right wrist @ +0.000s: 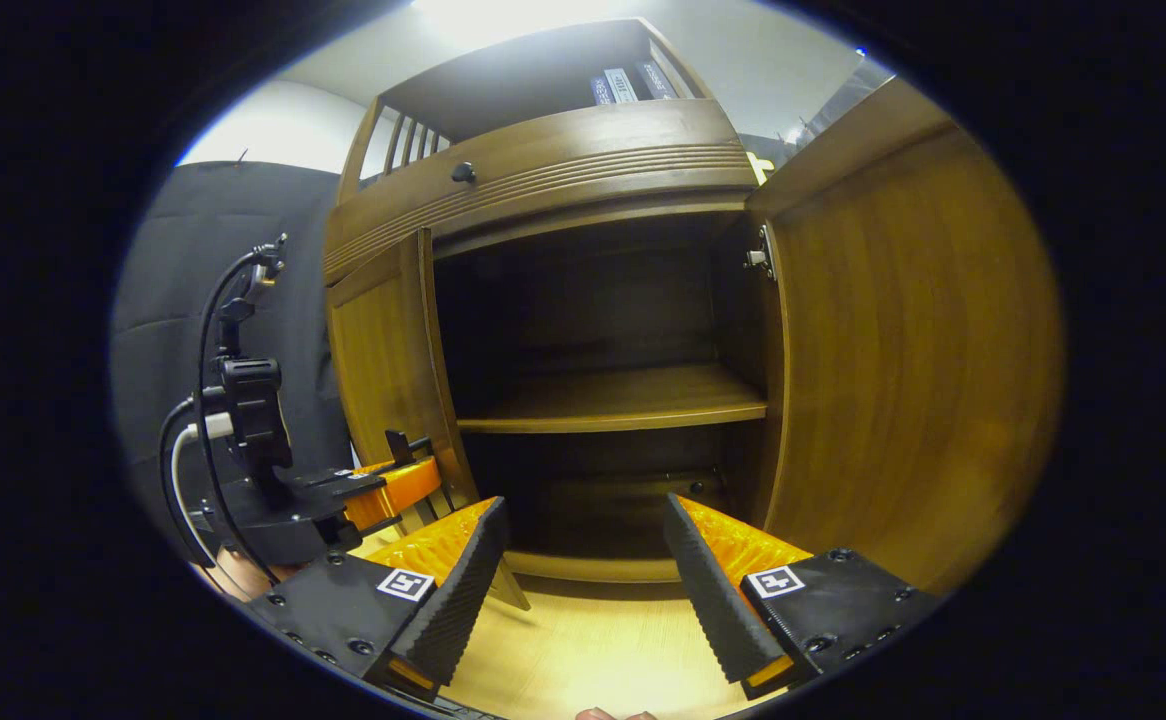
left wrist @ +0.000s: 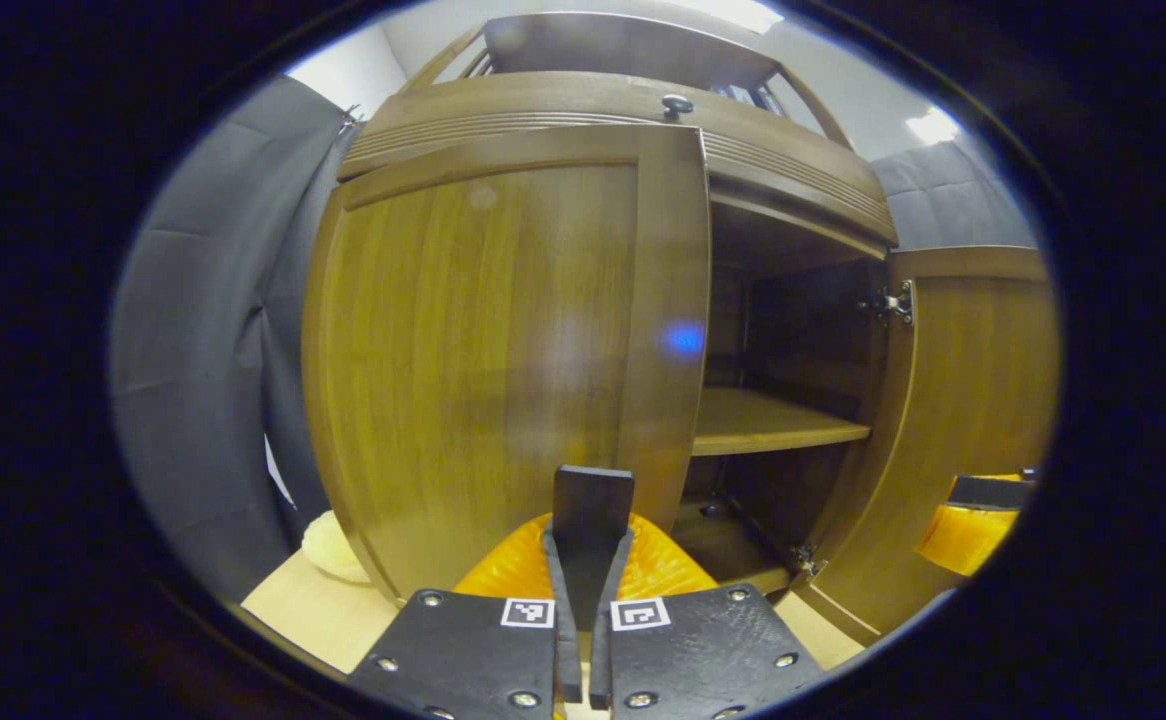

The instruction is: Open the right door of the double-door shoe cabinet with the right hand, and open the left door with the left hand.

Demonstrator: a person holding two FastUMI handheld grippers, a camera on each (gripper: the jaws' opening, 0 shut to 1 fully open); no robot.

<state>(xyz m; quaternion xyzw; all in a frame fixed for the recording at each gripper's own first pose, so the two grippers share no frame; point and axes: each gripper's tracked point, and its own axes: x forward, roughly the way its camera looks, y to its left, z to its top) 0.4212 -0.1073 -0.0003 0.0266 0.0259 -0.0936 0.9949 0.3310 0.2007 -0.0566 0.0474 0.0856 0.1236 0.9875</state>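
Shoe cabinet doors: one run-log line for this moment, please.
right door: swung open | left door: part open | left gripper: shut on left door | right gripper: open, empty

You are working in a staged recording booth, not a lived-in home: dark grey cloth drapes point(left wrist: 213, 350) are hanging at nine o'clock beside the brown wooden double-door shoe cabinet point(right wrist: 583, 150), white ceiling lights point(left wrist: 931, 125) are glowing at one o'clock, and pale wooden flooring point(right wrist: 583, 640) is lying underfoot.

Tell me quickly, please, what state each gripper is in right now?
Left gripper: jaws closed on the edge of the left door.
Right gripper: jaws open, holding nothing, facing the open cabinet.
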